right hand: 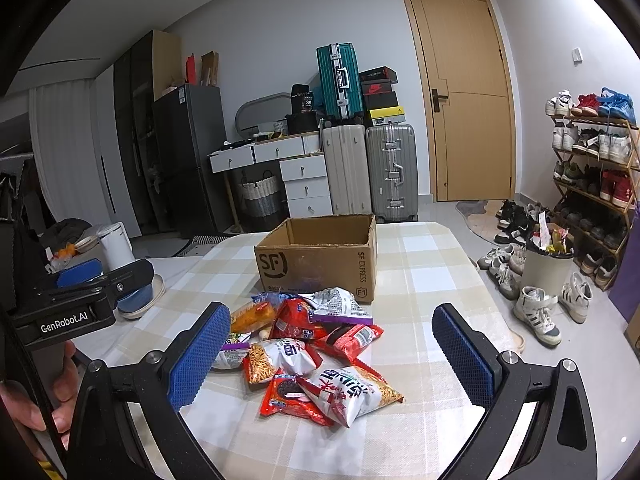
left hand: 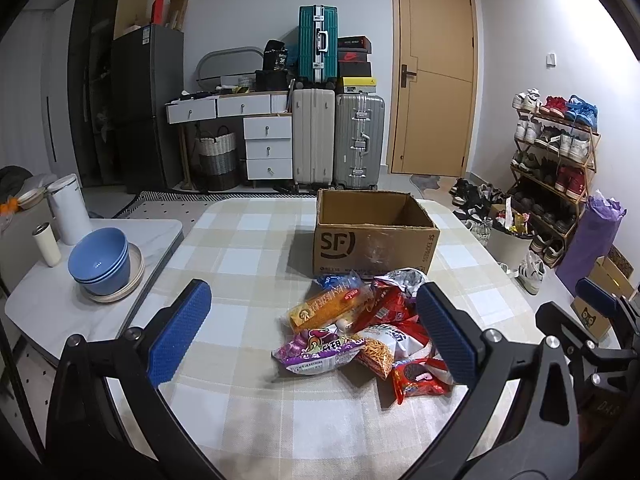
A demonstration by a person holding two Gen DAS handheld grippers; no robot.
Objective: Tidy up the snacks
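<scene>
Now — left gripper [left hand: 316, 328] agape | right gripper [right hand: 332, 354] agape | one cardboard box [left hand: 374, 236]

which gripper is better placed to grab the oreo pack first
Right, probably. The oreo pack lies at the near edge of the pile, between the open right gripper fingers; for the left gripper it sits off-centre by one finger.

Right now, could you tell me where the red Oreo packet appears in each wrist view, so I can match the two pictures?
Left wrist view: the red Oreo packet lies at the near right edge of the snack pile, just inside the right finger.
Right wrist view: the packet lies at the near edge of the pile, low and centre-left, partly under a white noodle bag.
Shared landmark: the cardboard box behind the pile.
</scene>
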